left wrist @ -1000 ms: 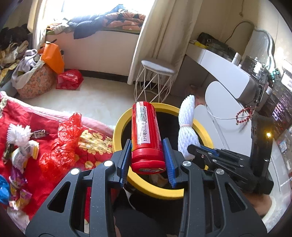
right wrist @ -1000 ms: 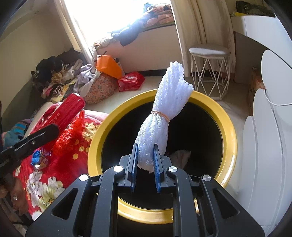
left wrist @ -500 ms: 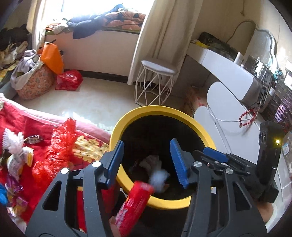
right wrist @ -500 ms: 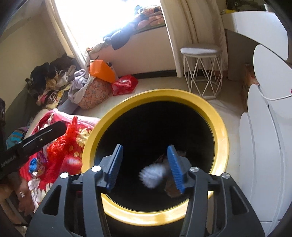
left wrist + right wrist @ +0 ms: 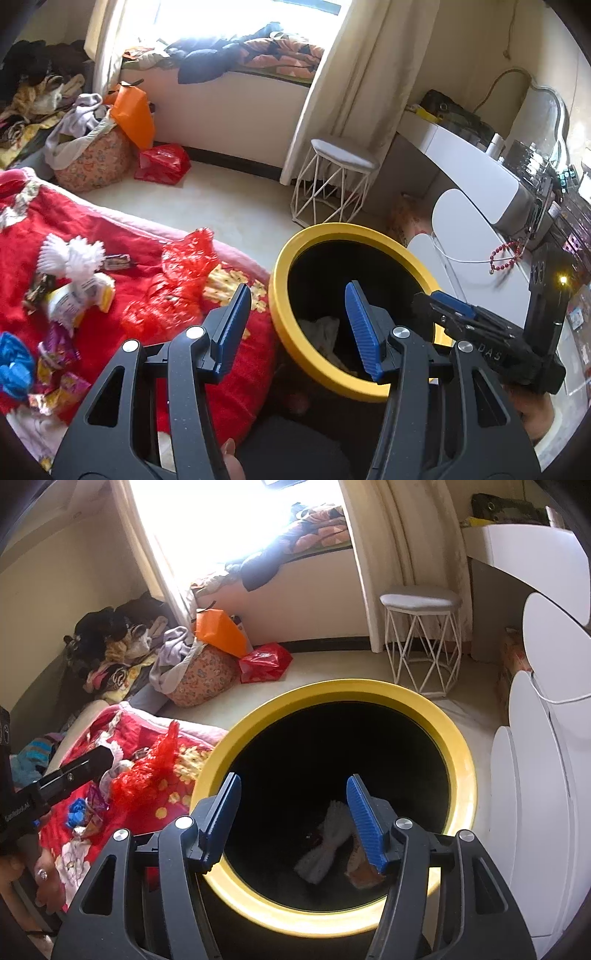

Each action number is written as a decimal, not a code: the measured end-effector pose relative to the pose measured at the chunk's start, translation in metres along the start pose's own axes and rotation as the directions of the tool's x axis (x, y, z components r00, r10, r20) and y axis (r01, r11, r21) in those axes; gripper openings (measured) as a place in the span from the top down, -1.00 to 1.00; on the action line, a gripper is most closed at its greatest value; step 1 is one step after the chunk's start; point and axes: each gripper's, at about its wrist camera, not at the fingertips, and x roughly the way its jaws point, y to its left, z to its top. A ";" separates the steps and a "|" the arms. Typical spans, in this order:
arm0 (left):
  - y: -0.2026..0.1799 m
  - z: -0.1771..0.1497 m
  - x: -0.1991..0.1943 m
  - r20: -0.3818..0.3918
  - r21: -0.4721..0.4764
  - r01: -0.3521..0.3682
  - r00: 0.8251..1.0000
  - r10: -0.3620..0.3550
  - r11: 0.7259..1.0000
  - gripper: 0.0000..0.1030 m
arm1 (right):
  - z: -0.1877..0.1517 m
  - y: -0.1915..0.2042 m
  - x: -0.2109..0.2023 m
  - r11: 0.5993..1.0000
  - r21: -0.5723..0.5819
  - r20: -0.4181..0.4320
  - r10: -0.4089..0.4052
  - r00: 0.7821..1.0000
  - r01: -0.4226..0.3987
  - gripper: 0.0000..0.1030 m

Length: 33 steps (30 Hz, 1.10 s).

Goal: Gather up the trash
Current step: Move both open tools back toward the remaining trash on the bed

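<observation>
A black bin with a yellow rim (image 5: 284, 321) stands beside the bed. My left gripper (image 5: 297, 295) is open and empty, over the bin's left rim and the bed edge. My right gripper (image 5: 293, 781) hangs over the bin's mouth (image 5: 461, 775) with its jaws opening and nothing between them. On the bin's floor lies a white foam net (image 5: 328, 845) next to an orange wrapper (image 5: 364, 867). More trash lies on the red bedspread (image 5: 110, 229): another white foam net (image 5: 74, 254), a red plastic bag (image 5: 177, 280), snack wrappers (image 5: 62, 302) and a blue scrap (image 5: 13, 365).
A white wire stool (image 5: 340, 184) stands behind the bin, by the curtain. A white dresser (image 5: 480, 173) and rounded white panels (image 5: 535, 775) close off the right. Clothes and bags (image 5: 92, 162) pile up under the window, with a red bag (image 5: 162, 168) on the floor.
Both grippers opened. The red tube fell from the left one and the white foam net from the right one into the bin. The left gripper then shifted left toward the bed.
</observation>
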 end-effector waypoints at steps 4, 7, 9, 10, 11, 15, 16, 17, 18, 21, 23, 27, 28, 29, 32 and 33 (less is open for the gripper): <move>0.007 -0.002 -0.011 0.015 -0.009 -0.011 1.000 0.011 1.000 0.12 | 0.001 0.013 -0.005 0.999 -0.027 0.016 0.022 1.000 -0.022 -0.12; 0.011 -0.004 -0.021 0.030 -0.007 -0.032 0.999 0.032 0.999 0.01 | 0.003 0.024 -0.010 0.997 -0.052 0.033 0.050 0.998 -0.049 -0.20; 0.014 -0.005 -0.026 0.036 -0.012 -0.045 0.998 0.045 0.999 -0.05 | 0.003 0.032 -0.013 0.996 -0.069 0.042 0.067 0.997 -0.064 -0.23; 0.016 -0.006 -0.029 0.039 -0.014 -0.052 0.998 0.053 0.999 -0.08 | 0.003 0.036 -0.014 0.994 -0.079 0.046 0.075 0.996 -0.071 -0.23; 0.017 -0.007 -0.031 0.041 -0.017 -0.058 0.997 0.058 0.998 -0.10 | 0.004 0.040 -0.014 0.993 -0.086 0.047 0.083 0.995 -0.079 -0.23; 0.025 -0.012 -0.042 0.055 -0.034 -0.078 0.995 0.079 0.996 -0.26 | 0.001 0.051 -0.016 0.989 -0.104 0.046 0.107 0.993 -0.102 -0.27; 0.027 -0.013 -0.045 0.060 -0.037 -0.084 0.994 0.086 0.996 -0.29 | 0.000 0.055 -0.016 0.988 -0.111 0.043 0.112 0.993 -0.106 -0.27; 0.029 -0.014 -0.048 0.063 -0.041 -0.090 0.994 0.092 0.995 -0.30 | 0.000 0.057 -0.015 0.988 -0.114 0.043 0.114 0.993 -0.108 -0.27; 0.031 -0.015 -0.050 0.067 -0.042 -0.093 0.993 0.095 0.995 -0.32 | 0.000 0.060 -0.016 0.987 -0.119 0.044 0.118 0.992 -0.112 -0.27; 0.038 -0.016 -0.060 0.082 -0.054 -0.110 0.990 0.114 0.992 -0.33 | -0.001 0.068 -0.017 0.983 -0.133 0.044 0.130 0.991 -0.124 -0.27; 0.042 -0.016 -0.066 0.095 -0.061 -0.123 0.987 0.128 0.991 -0.34 | -0.001 0.074 -0.018 0.980 -0.141 0.045 0.145 0.988 -0.137 -0.27; 0.052 -0.016 -0.077 0.116 -0.081 -0.145 0.981 0.154 0.986 -0.34 | -0.002 0.085 -0.019 0.974 -0.155 0.045 0.173 0.984 -0.164 -0.27; 0.056 -0.016 -0.080 0.121 -0.087 -0.153 0.979 0.163 0.984 -0.35 | -0.002 0.089 -0.019 0.972 -0.161 0.044 0.181 0.983 -0.172 -0.27; 0.060 -0.017 -0.084 0.126 -0.095 -0.160 0.977 0.172 0.982 -0.35 | -0.002 0.092 -0.019 0.970 -0.167 0.043 0.185 0.982 -0.176 -0.27; 0.069 -0.017 -0.090 0.136 -0.113 -0.175 0.972 0.190 0.978 -0.35 | -0.003 0.105 -0.019 0.964 -0.190 0.039 0.200 0.979 -0.189 -0.27; 0.073 -0.018 -0.093 0.140 -0.123 -0.185 0.969 0.201 0.975 -0.35 | -0.003 0.110 -0.019 0.960 -0.199 0.035 0.208 0.977 -0.197 -0.28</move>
